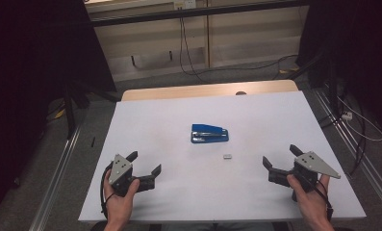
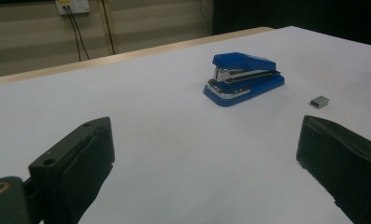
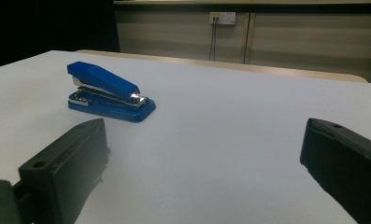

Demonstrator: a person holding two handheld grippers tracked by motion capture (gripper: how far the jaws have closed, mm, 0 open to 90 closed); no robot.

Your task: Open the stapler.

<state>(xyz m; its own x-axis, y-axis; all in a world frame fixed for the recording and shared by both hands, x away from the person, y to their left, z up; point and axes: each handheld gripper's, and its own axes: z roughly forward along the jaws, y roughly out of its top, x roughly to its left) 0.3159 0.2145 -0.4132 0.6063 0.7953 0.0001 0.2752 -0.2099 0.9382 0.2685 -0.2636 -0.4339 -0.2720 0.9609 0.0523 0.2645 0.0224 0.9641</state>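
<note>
A blue stapler [image 1: 209,134] lies in the middle of the white table [image 1: 145,130], with a small grey block of staples [image 1: 228,156] just in front of it to the right. My left gripper [image 1: 144,163] rests near the front left, held in a hand, its jaws wide apart with nothing between them. My right gripper [image 1: 281,157] sits near the front right, also wide open and empty. In the left gripper view the stapler [image 2: 243,78] and staples [image 2: 319,101] lie ahead, between the black fingers [image 2: 82,161]. The right gripper view has the stapler [image 3: 109,91] ahead on the left.
A wooden tabletop edge [image 1: 198,90] shows beyond the white surface. Cables [image 1: 188,53] hang by the far wall, and metal rails [image 1: 58,168] run along the floor on both sides. Dark curtains flank the room.
</note>
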